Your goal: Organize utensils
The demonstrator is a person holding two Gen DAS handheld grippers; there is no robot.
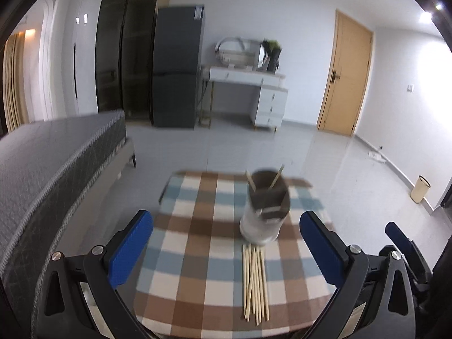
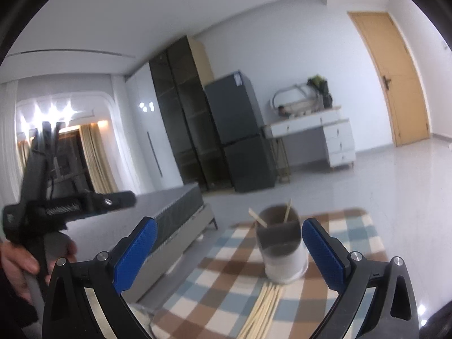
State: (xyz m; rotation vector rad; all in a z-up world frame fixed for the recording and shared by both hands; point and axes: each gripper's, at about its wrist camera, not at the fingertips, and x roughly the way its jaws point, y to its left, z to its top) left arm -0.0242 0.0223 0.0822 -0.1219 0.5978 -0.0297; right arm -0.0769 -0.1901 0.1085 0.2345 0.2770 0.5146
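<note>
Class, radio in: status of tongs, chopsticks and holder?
Both tongs, left and right, open, empty. Chopsticks bundled on cloth before holder; two inside. Nothing blocking.

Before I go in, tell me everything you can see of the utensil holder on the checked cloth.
The utensil holder is an upright cylinder with a dark upper part and a pale, whitish lower body; both views blur it, so the material is unclear. It stands on the checked tablecloth, toward the far side. Two chopsticks lean out of its open top, tilted apart. A bundle of loose chopsticks lies flat on the cloth just in front of its base; whether they touch it is unclear. Neither gripper touches it.
</note>
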